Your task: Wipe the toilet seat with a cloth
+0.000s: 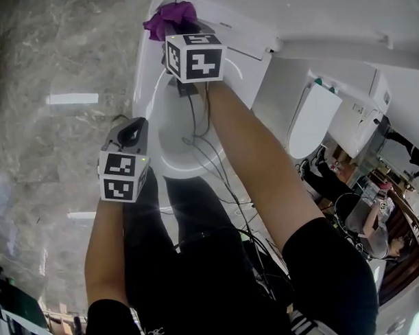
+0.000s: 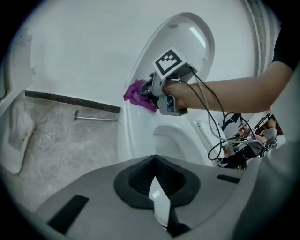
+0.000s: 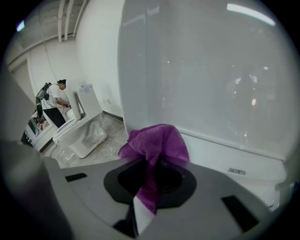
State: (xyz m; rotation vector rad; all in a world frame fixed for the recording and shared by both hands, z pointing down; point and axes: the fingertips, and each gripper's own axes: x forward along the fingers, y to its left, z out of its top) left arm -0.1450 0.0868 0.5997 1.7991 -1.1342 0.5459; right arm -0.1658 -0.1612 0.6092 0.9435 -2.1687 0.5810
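Note:
A white toilet (image 1: 169, 141) stands in front of me with its lid (image 2: 187, 37) raised. My right gripper (image 1: 180, 25) is shut on a purple cloth (image 1: 171, 17) and holds it at the back left of the seat, by the foot of the lid. In the right gripper view the cloth (image 3: 157, 145) bunches out of the jaws of the right gripper (image 3: 147, 197), close to the lid (image 3: 197, 70). The left gripper view shows that cloth (image 2: 138, 95) under the right gripper (image 2: 149, 93). My left gripper (image 1: 129, 130) hangs shut and holds nothing beside the bowl (image 2: 173, 138).
Black cables (image 1: 216, 163) trail from the grippers across the bowl. A second toilet (image 1: 314, 118) stands at the right, with people (image 1: 376, 219) beyond it. Another toilet (image 3: 82, 126) and a person (image 3: 56, 103) show far left. A metal rod (image 2: 96, 117) lies on the marble floor (image 1: 56, 100).

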